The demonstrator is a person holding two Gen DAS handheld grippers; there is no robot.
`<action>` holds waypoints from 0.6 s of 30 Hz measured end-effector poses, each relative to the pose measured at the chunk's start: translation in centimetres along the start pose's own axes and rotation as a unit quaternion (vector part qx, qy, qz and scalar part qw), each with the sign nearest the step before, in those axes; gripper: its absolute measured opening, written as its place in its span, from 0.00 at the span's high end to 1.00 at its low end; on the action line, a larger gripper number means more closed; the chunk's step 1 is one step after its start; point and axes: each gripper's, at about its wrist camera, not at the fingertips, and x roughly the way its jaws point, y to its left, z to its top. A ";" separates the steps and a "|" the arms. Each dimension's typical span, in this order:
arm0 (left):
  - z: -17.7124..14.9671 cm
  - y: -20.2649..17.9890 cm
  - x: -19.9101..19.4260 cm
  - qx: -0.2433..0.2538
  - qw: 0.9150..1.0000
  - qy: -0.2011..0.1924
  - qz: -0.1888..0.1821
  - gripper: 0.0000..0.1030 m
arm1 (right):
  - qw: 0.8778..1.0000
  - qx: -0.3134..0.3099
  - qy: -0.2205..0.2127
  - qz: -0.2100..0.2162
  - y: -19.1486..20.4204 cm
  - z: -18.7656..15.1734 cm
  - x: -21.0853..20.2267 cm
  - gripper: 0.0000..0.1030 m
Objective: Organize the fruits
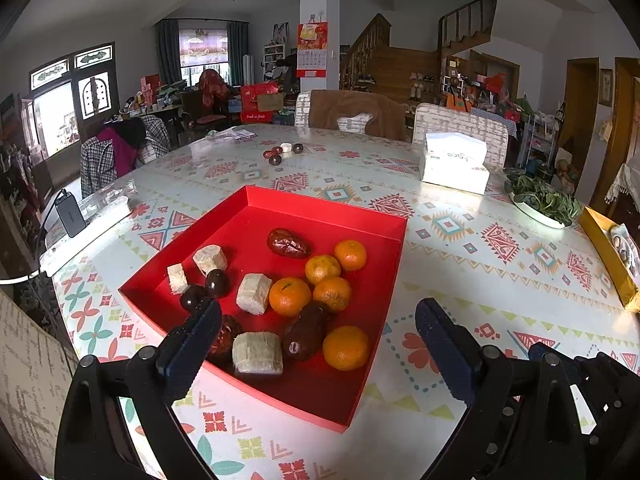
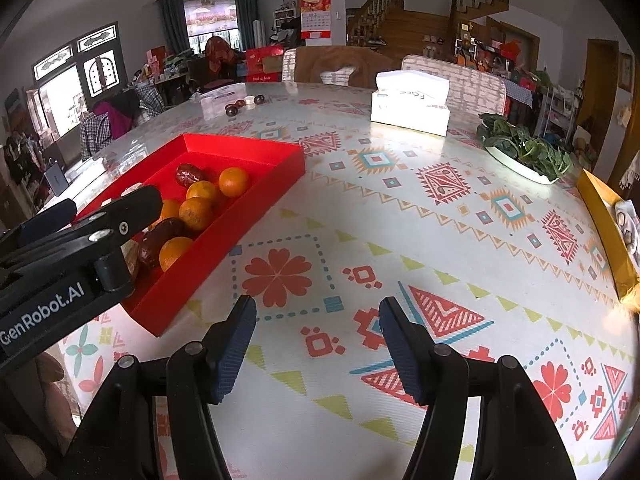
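- Our left gripper [image 1: 318,334] hangs over the near end of the red tray [image 1: 362,392], jaws spread wide — nothing between them.
- Our right gripper [image 2: 318,340] stands about half open over bare patterned tablecloth [image 2: 400,216], empty, just beside the tray.
- In the tray lie five oranges [image 1: 289,296], pale banana chunks [image 1: 254,293], red dates [image 1: 289,243] and dark round fruits [image 1: 217,282].
- Far across the table sit a few more dark fruits [image 1: 275,159] — well apart from the tray.

Black tool [image 2: 318,344] frames, navy ribbed pads [image 2: 236,344], white "GenRobot.AI" lettering
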 end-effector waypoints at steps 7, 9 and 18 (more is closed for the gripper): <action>-0.2 0.2 0.1 -0.002 1.000 0.001 0.001 0.06 | 1.000 -0.001 0.003 0.000 0.2 -0.2 0.2 0.33; -0.2 0.2 0.1 -0.002 1.000 0.001 -0.001 0.06 | 1.000 -0.002 0.003 -0.001 0.2 -0.2 0.2 0.33; -0.4 0.3 0.2 -0.004 1.000 0.003 -0.002 0.06 | 1.000 -0.006 0.002 -0.001 0.6 -0.4 0.1 0.33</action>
